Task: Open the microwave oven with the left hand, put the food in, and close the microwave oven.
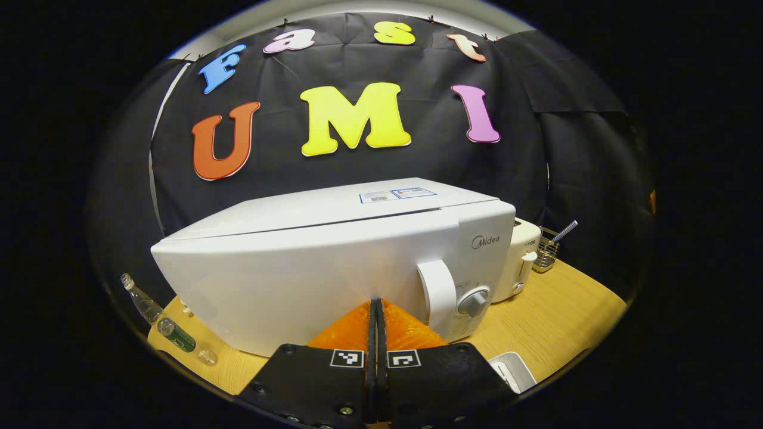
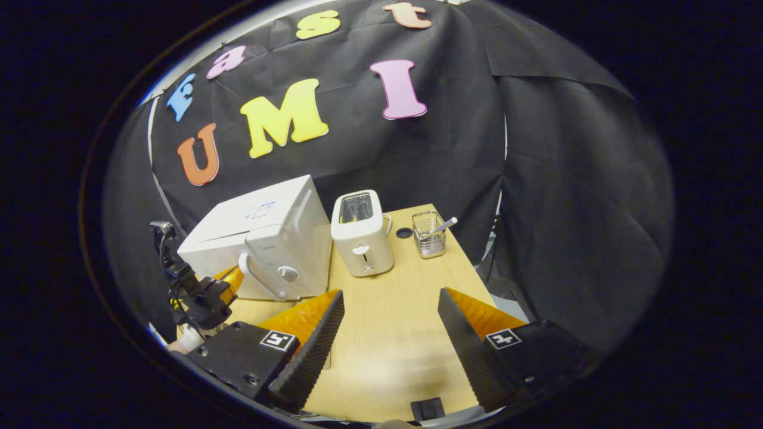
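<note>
The white microwave [image 1: 334, 262] stands on the wooden table with its door closed; its curved handle [image 1: 437, 296] and a grey knob [image 1: 474, 302] sit at the door's right side. My left gripper [image 1: 377, 307] is shut with nothing between its orange-backed fingers, the tips close in front of the door, left of the handle. In the right gripper view the microwave [image 2: 262, 238] is at the left with the left gripper [image 2: 229, 277] before it. My right gripper [image 2: 390, 298] stands open over bare table, holding nothing.
A white toaster [image 2: 362, 232] stands right of the microwave, then a wire basket [image 2: 429, 235] with a straw-like stick. Small glass bottles [image 1: 158, 316] lie left of the microwave. A white container's corner [image 1: 512, 369] shows near the table's front edge. A small black block [image 2: 427, 408] lies near my right gripper.
</note>
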Tool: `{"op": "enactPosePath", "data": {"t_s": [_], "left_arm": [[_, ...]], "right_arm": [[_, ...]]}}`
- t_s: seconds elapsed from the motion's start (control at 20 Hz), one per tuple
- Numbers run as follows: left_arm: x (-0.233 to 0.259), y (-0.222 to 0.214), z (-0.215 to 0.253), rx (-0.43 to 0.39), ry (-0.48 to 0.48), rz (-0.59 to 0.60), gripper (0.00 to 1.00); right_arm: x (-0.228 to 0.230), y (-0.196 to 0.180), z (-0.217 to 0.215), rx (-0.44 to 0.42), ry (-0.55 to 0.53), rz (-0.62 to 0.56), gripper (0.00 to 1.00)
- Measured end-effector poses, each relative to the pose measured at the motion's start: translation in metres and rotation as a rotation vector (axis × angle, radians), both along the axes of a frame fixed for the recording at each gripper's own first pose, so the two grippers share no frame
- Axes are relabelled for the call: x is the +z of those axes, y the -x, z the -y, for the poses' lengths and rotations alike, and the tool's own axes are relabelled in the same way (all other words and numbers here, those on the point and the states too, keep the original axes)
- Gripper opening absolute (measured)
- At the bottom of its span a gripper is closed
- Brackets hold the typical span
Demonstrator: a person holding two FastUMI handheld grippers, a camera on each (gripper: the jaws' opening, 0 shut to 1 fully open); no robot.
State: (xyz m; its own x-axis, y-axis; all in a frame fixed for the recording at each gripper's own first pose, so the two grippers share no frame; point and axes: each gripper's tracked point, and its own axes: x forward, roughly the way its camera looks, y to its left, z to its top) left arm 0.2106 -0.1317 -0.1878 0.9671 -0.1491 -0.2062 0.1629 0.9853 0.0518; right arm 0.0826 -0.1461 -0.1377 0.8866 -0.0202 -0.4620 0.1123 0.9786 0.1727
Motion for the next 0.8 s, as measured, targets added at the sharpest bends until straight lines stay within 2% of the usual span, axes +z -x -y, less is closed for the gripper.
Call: {"op": "enactPosePath", "data": {"t_s": [0.15,0.3,0.5,0.55,0.65,0.7,0.75,0.8], "left_arm": [[-0.003,-0.006,0.003,0.025,0.046,-0.031,0.01],[0.000,0.008,-0.009,0.036,-0.014,-0.027,0.00],[0.008,0.053,-0.040,0.069,-0.016,-0.034,0.00],[0.010,0.066,-0.049,0.081,-0.012,-0.039,0.00],[0.011,0.095,-0.059,0.068,0.017,-0.067,0.00],[0.010,0.111,-0.056,0.022,0.048,-0.087,0.32],[0.017,0.123,-0.065,0.038,0.053,-0.089,0.65],[0.017,0.137,-0.078,0.056,0.046,-0.083,0.97]], "right_arm": [[-0.001,-0.004,-0.002,0.005,-0.005,-0.006,1.00],[0.003,-0.003,-0.007,0.012,0.013,0.007,1.00],[0.012,0.002,-0.017,0.012,0.035,0.037,1.00],[0.014,0.005,-0.022,0.013,0.039,0.046,0.91],[0.020,0.011,-0.035,0.019,0.045,0.066,0.91],[0.022,0.016,-0.041,0.020,0.047,0.074,0.91],[0.024,0.022,-0.049,0.022,0.050,0.083,1.00],[0.025,0.028,-0.058,0.029,0.053,0.092,1.00]]}}
